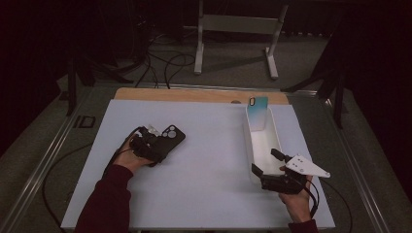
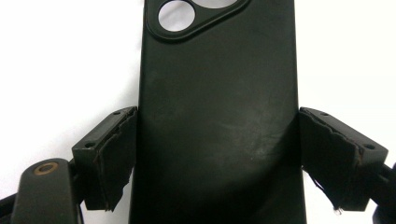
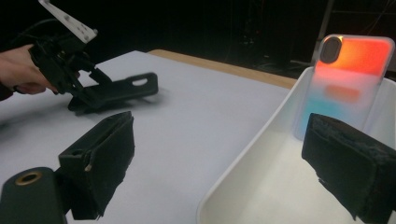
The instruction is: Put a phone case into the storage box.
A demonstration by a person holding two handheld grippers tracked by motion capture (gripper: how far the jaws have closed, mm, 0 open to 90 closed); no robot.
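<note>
While the black phone case lies flat on the white table, the left gripper straddles it at the lower end, w/ the camera cutout pointing away from the hand. Its long axis runs straight out along the gripper's own line, so the jaws bracket the short width, one pad on each long edge. In the left gripper view the pads sit right at the edges, prob. touching; jaws stand wide b/c the case is wide. I read it as a grip across the case, though how firmly it's clenched I can't tell.

The white bin lies well to the right of the case, across open table, long axis running away from the person. A gradient phone case already leans upright against its far wall. The right gripper is at the bin's near end, jaws spread, nothing between them, one jaw over the bin's inside.

So the carry is rightward from the left hand; the right hand is nearer the bin but holds nothing.
</note>
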